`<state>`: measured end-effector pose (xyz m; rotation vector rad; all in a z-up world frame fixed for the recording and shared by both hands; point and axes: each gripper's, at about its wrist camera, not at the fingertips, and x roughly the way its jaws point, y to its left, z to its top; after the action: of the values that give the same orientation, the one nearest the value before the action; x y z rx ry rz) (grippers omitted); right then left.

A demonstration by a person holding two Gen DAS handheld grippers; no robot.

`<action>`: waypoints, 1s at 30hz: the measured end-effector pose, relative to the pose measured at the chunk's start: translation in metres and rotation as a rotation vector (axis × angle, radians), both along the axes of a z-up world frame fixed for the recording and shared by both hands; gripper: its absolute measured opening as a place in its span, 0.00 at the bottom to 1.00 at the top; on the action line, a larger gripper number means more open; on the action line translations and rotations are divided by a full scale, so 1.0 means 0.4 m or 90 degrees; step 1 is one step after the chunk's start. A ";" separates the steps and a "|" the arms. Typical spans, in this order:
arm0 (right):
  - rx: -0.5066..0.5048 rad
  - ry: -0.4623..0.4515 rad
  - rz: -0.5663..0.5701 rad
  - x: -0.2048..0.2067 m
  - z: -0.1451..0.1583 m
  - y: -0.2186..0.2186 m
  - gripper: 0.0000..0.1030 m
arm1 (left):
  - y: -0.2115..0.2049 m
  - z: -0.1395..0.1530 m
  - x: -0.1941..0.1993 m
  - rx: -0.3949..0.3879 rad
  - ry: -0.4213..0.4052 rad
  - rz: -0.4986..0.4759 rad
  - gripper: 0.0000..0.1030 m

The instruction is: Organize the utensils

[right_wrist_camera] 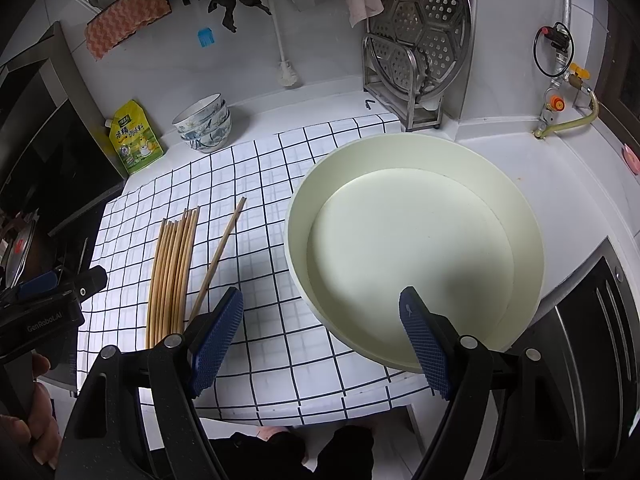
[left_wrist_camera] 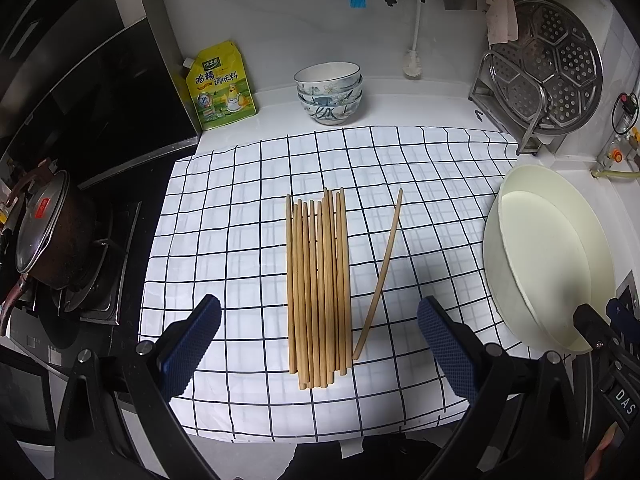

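A bundle of several wooden chopsticks lies side by side on the white checked cloth, with one single chopstick slanted just to its right. My left gripper is open and empty, hovering above the near ends of the bundle. A round cream tray sits on the cloth's right side. My right gripper is open and empty above the tray's near-left rim. The bundle and the single chopstick lie to its left.
A stack of patterned bowls and a yellow seasoning pouch stand at the back of the counter. A steamer plate in a metal rack is at the back right. A lidded pot sits on the stove at left.
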<state>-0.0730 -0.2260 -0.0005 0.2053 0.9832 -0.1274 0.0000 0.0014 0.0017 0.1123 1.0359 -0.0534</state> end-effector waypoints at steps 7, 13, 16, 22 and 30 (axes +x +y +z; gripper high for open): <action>0.001 0.000 0.000 0.001 -0.002 -0.003 0.74 | 0.000 0.000 -0.001 0.000 0.000 0.001 0.94; 0.000 -0.001 0.000 0.004 0.002 -0.004 0.74 | 0.000 -0.001 -0.001 0.000 0.000 0.000 0.94; 0.000 -0.002 -0.001 0.001 0.001 -0.001 0.74 | 0.000 -0.001 -0.001 0.000 -0.001 0.000 0.94; 0.000 -0.003 -0.002 0.000 0.001 0.001 0.74 | 0.000 -0.001 -0.001 0.000 -0.001 -0.001 0.94; -0.001 -0.004 -0.001 0.001 0.002 0.004 0.74 | 0.001 0.001 -0.001 0.000 0.000 0.000 0.94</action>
<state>-0.0725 -0.2245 0.0004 0.2059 0.9760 -0.1292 -0.0004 0.0019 0.0020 0.1122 1.0364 -0.0531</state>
